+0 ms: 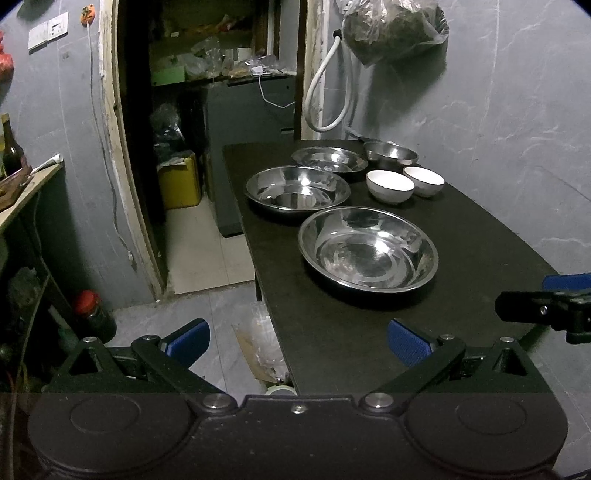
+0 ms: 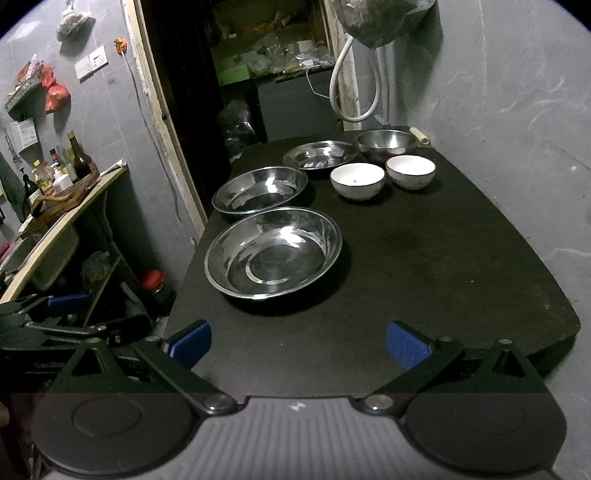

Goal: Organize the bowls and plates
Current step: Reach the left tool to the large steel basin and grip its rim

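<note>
**Steel plates and bowls spread on a dark table, both grippers empty**

Nearest on the black table (image 2: 424, 258) sits a wide, shallow steel plate (image 2: 273, 253), empty and shining. Just behind it, toward the table's left edge, lies a second steel plate (image 2: 260, 189), and farther back a third steel plate (image 2: 319, 154); each is empty and none is stacked on another. At the far end stands a deeper steel bowl (image 2: 386, 141), close to the wall. Two white bowls (image 2: 357, 181) sit side by side between the plates and the right wall, apart from each other and both empty, though the left one shows a small dark speck inside.

Both tools hang over the near edge of the table, short of the dishes. The left gripper (image 1: 297, 341) has its blue pads spread wide with nothing between them; the right gripper (image 2: 298, 343) is likewise spread wide and holds nothing. Nothing lies between the grippers and the nearest plate.

Beyond the table, a white hose (image 1: 325, 96) loops down the grey marbled wall under a hanging plastic bag (image 1: 391, 26). A dark doorway (image 1: 207, 110) opens to cluttered shelves and a yellow container (image 1: 179, 181). At left stands a shelf of bottles (image 2: 55, 173), with a red-capped jar (image 2: 155, 284) low beside it.
</note>
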Demonstrator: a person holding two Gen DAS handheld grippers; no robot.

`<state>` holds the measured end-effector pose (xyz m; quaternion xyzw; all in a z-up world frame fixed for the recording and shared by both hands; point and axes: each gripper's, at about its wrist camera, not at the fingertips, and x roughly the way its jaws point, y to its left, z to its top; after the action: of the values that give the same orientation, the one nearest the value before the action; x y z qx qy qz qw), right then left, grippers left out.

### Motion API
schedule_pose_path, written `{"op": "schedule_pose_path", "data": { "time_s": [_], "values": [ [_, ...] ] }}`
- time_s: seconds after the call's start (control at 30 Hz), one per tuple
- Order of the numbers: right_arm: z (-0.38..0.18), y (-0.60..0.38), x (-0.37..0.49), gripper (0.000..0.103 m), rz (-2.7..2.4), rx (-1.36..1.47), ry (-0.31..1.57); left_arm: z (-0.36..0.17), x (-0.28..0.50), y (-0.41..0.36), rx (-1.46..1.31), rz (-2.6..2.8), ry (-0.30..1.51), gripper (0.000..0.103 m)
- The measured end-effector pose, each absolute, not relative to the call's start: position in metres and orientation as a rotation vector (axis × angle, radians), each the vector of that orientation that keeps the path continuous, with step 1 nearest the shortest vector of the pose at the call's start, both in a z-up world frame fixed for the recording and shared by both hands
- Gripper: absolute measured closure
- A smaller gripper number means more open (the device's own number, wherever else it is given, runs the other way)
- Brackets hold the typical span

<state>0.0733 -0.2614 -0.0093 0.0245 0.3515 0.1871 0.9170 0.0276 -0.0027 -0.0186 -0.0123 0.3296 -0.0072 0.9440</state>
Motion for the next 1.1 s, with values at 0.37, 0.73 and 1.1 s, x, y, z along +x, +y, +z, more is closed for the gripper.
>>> {"op": "schedule_pose_path", "data": {
  "time_s": [0.37, 0.73, 1.1],
  "values": [
    [0.0, -0.264, 0.123, 0.0, 0.439, 0.051, 0.661, -0.013, 0.079, 0.01, -0.064, 0.112, 0.669, 0.001],
    [0.004, -0.268, 0.194, 0.0, 0.569, 0.07, 0.668, 0.006, 0.144, 0.012, -0.089, 0.288, 0.687, 0.001],
    [-0.005, -0.246, 0.255, 0.0, 0.652, 0.132, 0.739, 0.017, 0.194, 0.031, -0.139, 0.335, 0.736, 0.001]
  ]
}}
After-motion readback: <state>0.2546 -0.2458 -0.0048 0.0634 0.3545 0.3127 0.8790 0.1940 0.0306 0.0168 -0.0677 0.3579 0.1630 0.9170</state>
